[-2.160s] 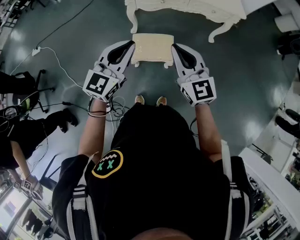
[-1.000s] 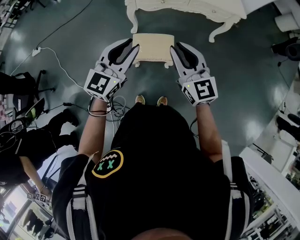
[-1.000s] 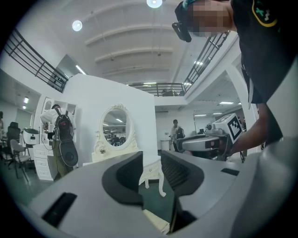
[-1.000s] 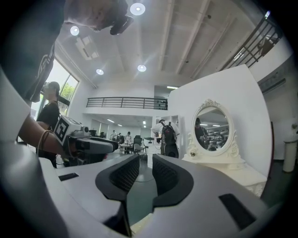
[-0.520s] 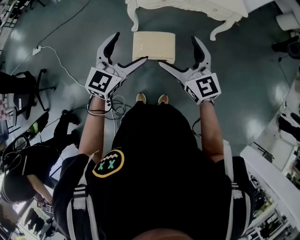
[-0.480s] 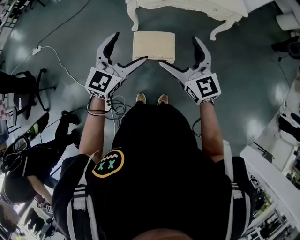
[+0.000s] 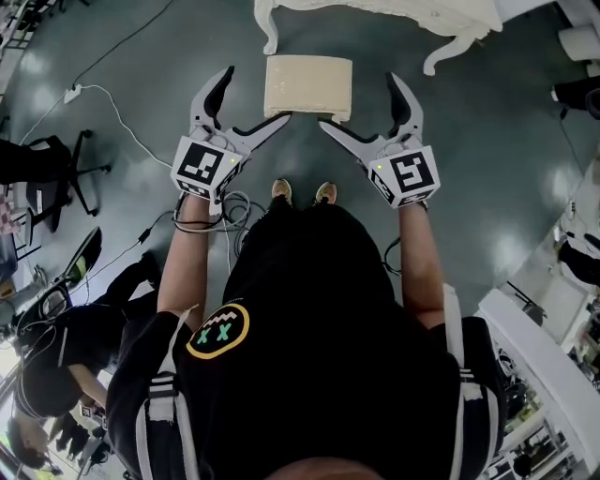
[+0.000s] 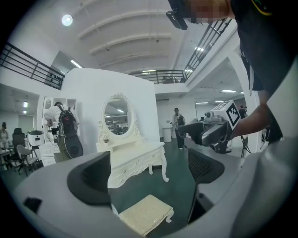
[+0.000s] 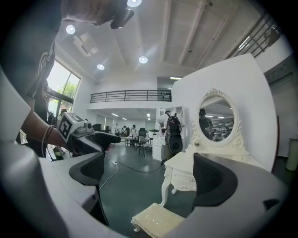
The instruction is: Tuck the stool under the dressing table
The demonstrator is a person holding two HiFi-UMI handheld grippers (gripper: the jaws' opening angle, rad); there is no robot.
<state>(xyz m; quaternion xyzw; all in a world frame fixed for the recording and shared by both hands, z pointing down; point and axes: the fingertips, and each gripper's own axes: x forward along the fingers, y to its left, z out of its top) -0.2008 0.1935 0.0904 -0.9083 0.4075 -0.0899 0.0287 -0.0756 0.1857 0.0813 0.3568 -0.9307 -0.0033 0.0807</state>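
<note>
The cream upholstered stool [image 7: 308, 86] stands on the dark floor just in front of the white dressing table [image 7: 375, 13], with a strip of floor between them. My left gripper [image 7: 251, 101] is open at the stool's left side, its inner finger near the front left corner. At the right side my right gripper [image 7: 361, 103] is open too. Neither grips the stool. In the left gripper view the stool [image 8: 146, 214] lies low between the jaws of the left gripper [image 8: 149, 174]. In the right gripper view the stool [image 9: 158, 218] sits below the right gripper [image 9: 149, 179].
White cables and a power strip [image 7: 70, 97] trail over the floor at the left, near a black office chair [image 7: 56, 173]. A person [image 7: 56, 347] crouches at lower left. White furniture [image 7: 553, 366] stands at the right. The mirror [image 8: 116, 114] tops the dressing table.
Both grippers were shut on the stool's sides; their jaws have since swung wide and let it go. The stool now rests on the floor, a little nearer the table.
</note>
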